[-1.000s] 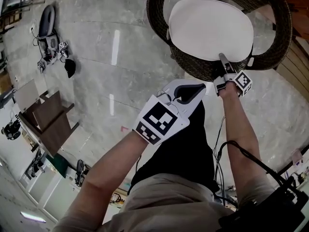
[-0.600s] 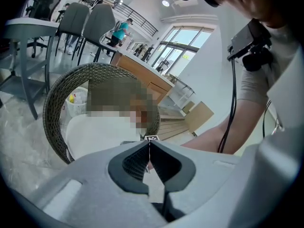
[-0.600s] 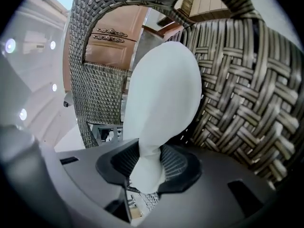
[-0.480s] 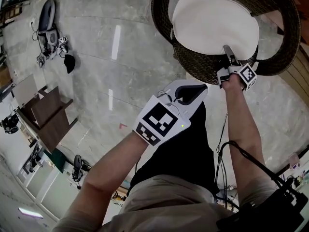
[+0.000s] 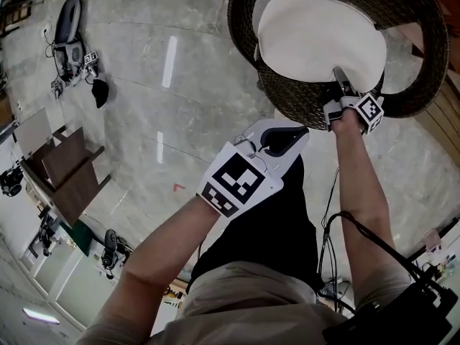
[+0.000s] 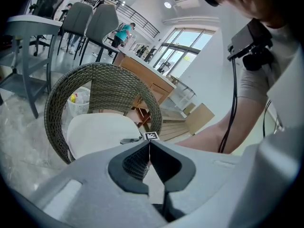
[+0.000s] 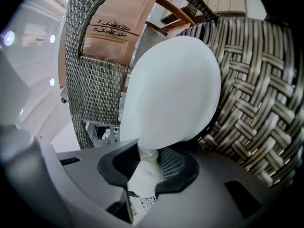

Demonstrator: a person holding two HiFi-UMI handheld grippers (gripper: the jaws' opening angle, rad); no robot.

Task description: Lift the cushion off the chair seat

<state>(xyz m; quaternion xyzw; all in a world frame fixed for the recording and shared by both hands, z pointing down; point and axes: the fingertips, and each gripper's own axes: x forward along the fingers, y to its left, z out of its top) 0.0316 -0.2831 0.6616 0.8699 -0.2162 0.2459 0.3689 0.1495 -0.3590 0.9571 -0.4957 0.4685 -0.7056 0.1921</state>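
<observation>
A white oval cushion (image 5: 316, 38) lies on the seat of a round wicker chair (image 5: 287, 95). My right gripper (image 5: 338, 79) reaches over the chair's near rim. Its jaws are closing and pinch the cushion's near edge (image 7: 171, 89), which bunches up between the pads of my right gripper (image 7: 149, 153). Wicker weave (image 7: 251, 108) fills the right of that view. My left gripper (image 5: 284, 139) hangs short of the chair, above the floor and my legs. In the left gripper view, the left gripper (image 6: 148, 144) is shut on nothing, with the cushion (image 6: 97, 132) and the chair back (image 6: 102, 75) ahead of it.
Dark wooden furniture (image 5: 68, 175) and gear on the floor (image 5: 68, 49) lie far off at the left. A black cable (image 5: 359, 225) runs along my right arm. Beyond the chair stand a grey table with chairs (image 6: 28, 27) and a wooden counter (image 6: 142, 72).
My right gripper has pushed forward over the chair's rim to the cushion's near edge, and the edge now sits pinched between its jaws. The left gripper has stayed in place.
</observation>
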